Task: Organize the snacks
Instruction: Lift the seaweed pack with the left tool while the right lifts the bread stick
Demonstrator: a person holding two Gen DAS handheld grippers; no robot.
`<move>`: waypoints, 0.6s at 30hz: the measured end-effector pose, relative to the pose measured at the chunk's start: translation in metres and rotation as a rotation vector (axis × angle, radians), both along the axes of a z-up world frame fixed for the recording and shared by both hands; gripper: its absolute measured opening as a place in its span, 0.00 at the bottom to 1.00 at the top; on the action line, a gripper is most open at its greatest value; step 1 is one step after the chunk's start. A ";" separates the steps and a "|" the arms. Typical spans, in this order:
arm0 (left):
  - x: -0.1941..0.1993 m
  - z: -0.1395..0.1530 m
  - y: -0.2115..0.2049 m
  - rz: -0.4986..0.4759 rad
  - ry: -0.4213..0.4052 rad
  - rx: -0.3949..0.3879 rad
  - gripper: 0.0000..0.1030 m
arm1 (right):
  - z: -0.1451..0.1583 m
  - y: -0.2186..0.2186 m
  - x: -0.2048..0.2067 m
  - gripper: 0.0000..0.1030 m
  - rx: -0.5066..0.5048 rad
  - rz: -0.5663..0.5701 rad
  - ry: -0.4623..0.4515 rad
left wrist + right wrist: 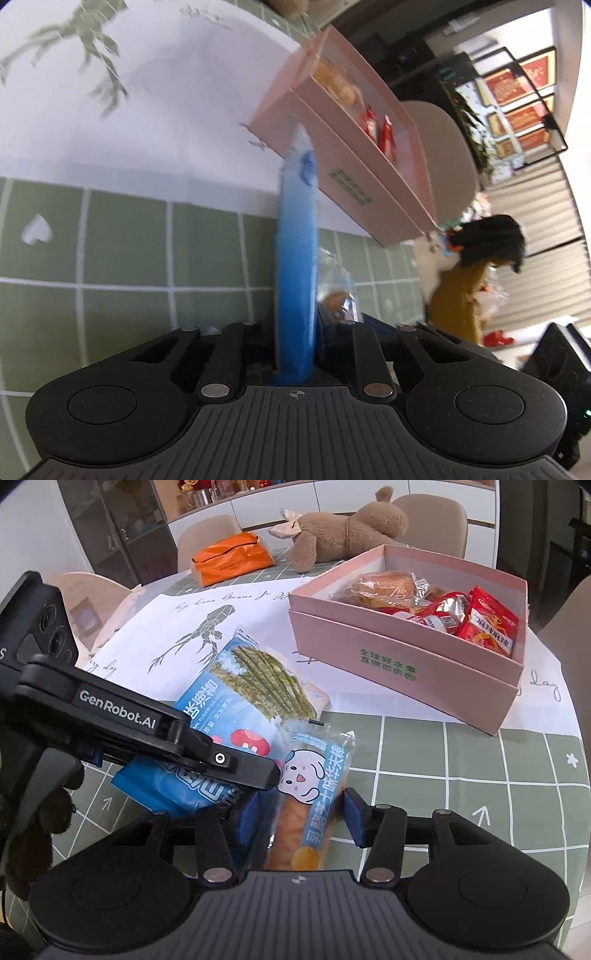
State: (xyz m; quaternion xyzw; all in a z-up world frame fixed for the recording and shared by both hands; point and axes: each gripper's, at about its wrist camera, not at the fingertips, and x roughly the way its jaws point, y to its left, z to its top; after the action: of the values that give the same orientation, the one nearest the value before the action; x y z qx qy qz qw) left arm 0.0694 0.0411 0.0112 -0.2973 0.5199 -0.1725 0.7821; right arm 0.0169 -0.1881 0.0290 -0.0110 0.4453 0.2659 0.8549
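our left tongs (295,363) are clenched on the blue seaweed pack (297,266), seen edge-on between the tips. our right tongs (303,821) stand released around the bread packet (312,794) lying on the counter (480,775), not pressing it. the pink box (402,668) of snacks sits ahead and right of them.

Both are matte black plastic: the right tool (301,818) has royal-blue finger pads (248,818), silver pivot screws and a ribbed grey deck; the left tool (240,771) wears white "GenRobot.AI" lettering.
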 end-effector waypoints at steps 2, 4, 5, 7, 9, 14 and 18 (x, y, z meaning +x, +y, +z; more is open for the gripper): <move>0.001 0.007 -0.002 -0.004 -0.017 0.064 0.18 | 0.000 0.002 0.000 0.48 -0.014 0.001 -0.001; -0.001 0.014 -0.004 -0.011 -0.033 0.109 0.18 | 0.002 0.000 -0.003 0.48 -0.027 -0.010 -0.006; -0.003 0.017 -0.007 -0.019 -0.043 0.133 0.18 | 0.003 -0.003 -0.004 0.48 -0.024 -0.017 -0.008; -0.008 0.023 -0.011 -0.038 -0.069 0.186 0.18 | 0.004 -0.010 -0.007 0.48 -0.024 -0.036 -0.007; -0.010 0.026 -0.010 -0.042 -0.079 0.185 0.18 | 0.004 -0.017 -0.009 0.48 -0.031 -0.060 -0.010; -0.006 0.015 -0.012 -0.038 -0.037 0.119 0.22 | 0.000 -0.027 -0.014 0.48 -0.022 -0.075 -0.009; 0.000 0.014 -0.013 -0.032 -0.048 0.096 0.22 | 0.000 -0.020 -0.016 0.50 -0.040 -0.046 -0.032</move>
State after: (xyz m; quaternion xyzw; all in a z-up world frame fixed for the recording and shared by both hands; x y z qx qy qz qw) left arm 0.0689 0.0278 0.0247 -0.2471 0.5132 -0.1670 0.8048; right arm 0.0009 -0.2076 0.0287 -0.0220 0.4367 0.2369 0.8676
